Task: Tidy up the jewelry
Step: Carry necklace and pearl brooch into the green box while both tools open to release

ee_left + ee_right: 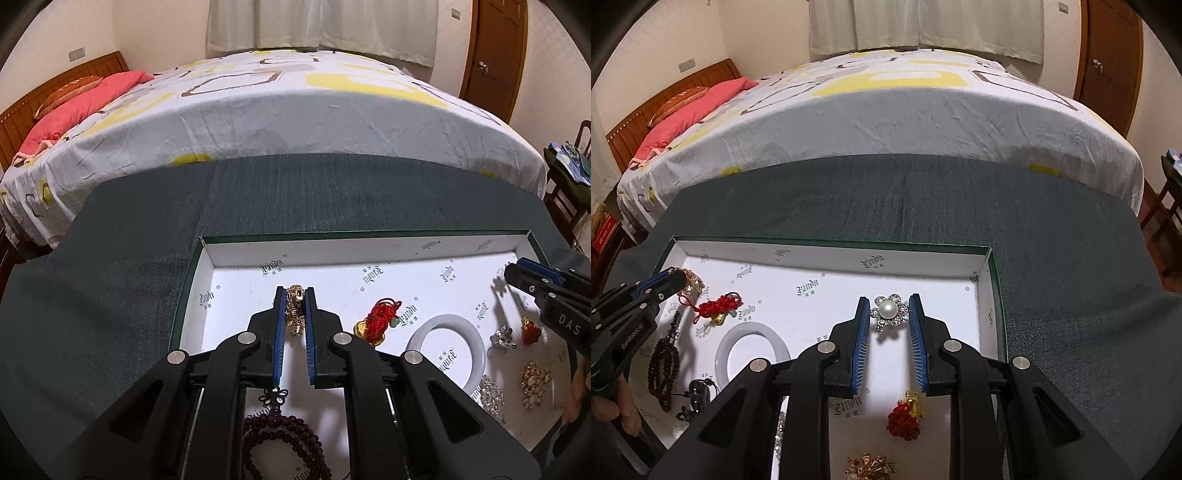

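- Left gripper [295, 295]: blue pads clamped on a gold chain piece [294, 301], which sits between the fingertips and hangs a little below them, over the tray's 9 o'clock half.
- Right gripper [889, 308]: fingers apart, flanking a pearl flower brooch [889, 309]. Brooch appears to rest on the tray floor with a gap visible on each side; contact with the pads cannot be confirmed.
- Tray [827, 245]: shallow, green-rimmed, white printed lining, lying on dark green cloth [1052, 258] in front of a bed [923, 110].
- White bangle [445, 350]: flat on the lining, near tray centre.
- Red knotted charm with gold piece [378, 319]: just beside the bangle at its 10 o'clock.
- Dark bead strand [284, 439]: at 6 o'clock of the left gripper, partly hidden by its body.
- Red-and-gold charm [905, 417]: at 6 o'clock of the brooch.
- Gold cluster brooch [870, 467]: at the lower edge of the right wrist view.
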`<control>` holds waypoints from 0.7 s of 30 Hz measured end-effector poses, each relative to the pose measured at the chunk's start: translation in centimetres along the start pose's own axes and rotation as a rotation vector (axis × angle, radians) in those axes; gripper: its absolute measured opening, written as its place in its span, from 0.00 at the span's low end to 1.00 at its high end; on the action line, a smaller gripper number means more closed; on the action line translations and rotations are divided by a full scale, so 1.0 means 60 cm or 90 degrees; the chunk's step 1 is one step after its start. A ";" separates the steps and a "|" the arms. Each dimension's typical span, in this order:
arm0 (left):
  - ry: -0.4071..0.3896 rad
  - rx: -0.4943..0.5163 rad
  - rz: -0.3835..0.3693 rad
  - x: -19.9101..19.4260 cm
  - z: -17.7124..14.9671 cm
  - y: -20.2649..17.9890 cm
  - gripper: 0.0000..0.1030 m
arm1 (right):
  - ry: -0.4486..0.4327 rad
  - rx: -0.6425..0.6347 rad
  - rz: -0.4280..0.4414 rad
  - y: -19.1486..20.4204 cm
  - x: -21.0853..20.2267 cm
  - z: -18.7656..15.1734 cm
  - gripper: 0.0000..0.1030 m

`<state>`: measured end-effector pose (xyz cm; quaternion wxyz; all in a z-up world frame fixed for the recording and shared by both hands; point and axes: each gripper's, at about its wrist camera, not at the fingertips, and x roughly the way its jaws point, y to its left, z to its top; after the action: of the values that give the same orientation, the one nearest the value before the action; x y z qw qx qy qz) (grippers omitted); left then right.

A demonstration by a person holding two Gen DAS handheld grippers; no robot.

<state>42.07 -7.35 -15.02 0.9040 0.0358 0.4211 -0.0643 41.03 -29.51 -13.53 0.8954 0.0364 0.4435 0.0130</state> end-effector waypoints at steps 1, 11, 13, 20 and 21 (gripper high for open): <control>0.000 0.001 0.001 0.001 0.000 0.000 0.09 | 0.003 0.001 0.001 -0.001 0.001 0.000 0.22; 0.011 -0.002 -0.001 0.009 0.002 0.000 0.10 | 0.012 0.005 0.001 -0.002 0.004 0.003 0.22; 0.016 -0.001 -0.003 0.011 0.002 0.000 0.10 | 0.014 0.008 -0.001 -0.004 0.006 0.004 0.22; 0.010 0.001 0.001 0.011 0.003 -0.003 0.28 | 0.007 0.012 -0.007 -0.005 0.004 0.004 0.44; 0.006 0.002 0.005 0.009 0.003 -0.004 0.32 | 0.005 0.011 -0.008 -0.005 0.002 0.004 0.45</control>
<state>42.51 -7.67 -15.29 0.9023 0.0388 0.4250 -0.0613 41.30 -29.80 -13.53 0.8933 0.0415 0.4475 0.0039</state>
